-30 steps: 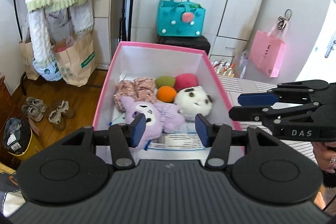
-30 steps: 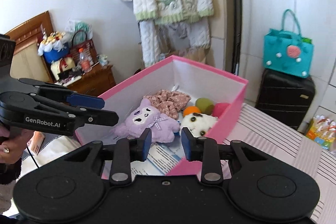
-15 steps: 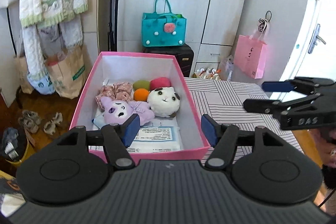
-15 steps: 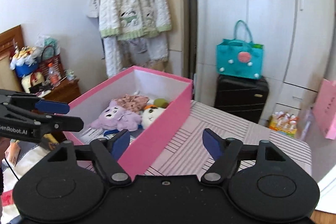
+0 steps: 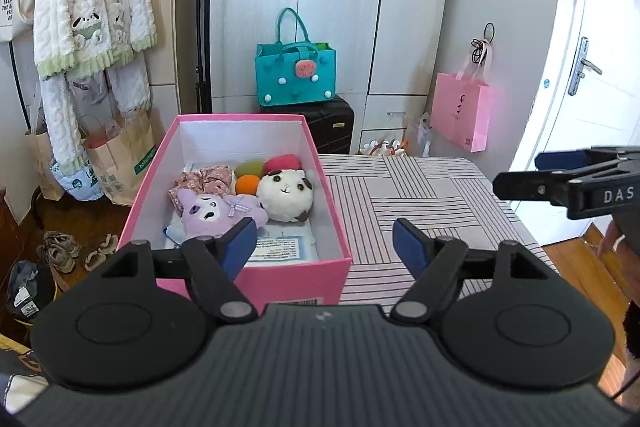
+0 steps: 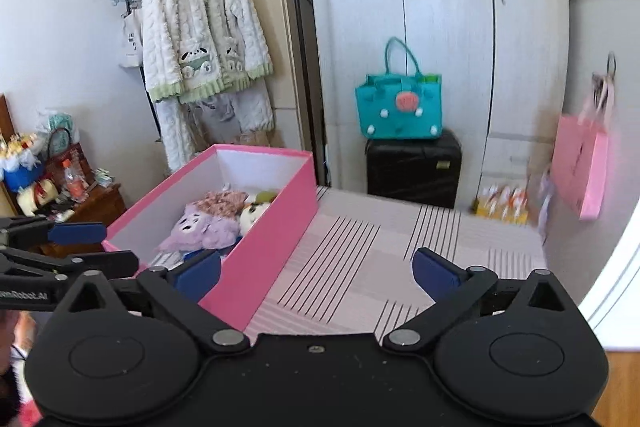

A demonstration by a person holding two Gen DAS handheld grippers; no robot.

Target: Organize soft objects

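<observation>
A pink box (image 5: 256,285) stands at the left end of the table. Inside lie a purple plush (image 5: 216,213), a white round plush (image 5: 285,195), an orange ball (image 5: 248,183), a green ball (image 5: 248,169), a red ball (image 5: 282,161) and a floral fabric piece (image 5: 204,179). My left gripper (image 5: 324,241) hovers on the near side of the box, its jaws opening with nothing held between them. My right gripper (image 6: 316,269) hangs right of the box over the tablecloth, its jaws opening wide and empty; the left wrist view shows it (image 5: 520,171) at the right edge.
A striped tablecloth (image 5: 420,195) covers the table right of the box. A printed sheet (image 5: 280,247) lies on the box floor. Behind stand a teal bag (image 5: 296,75) on a black suitcase, a hanging pink bag (image 5: 460,115) and hung clothes (image 5: 88,7). Shoes lie on the floor at left.
Both grippers have drawn back from over the box, so it sits farther off. Both jaws have spread wider, the right from nearly shut. The right view has swung toward the table.
</observation>
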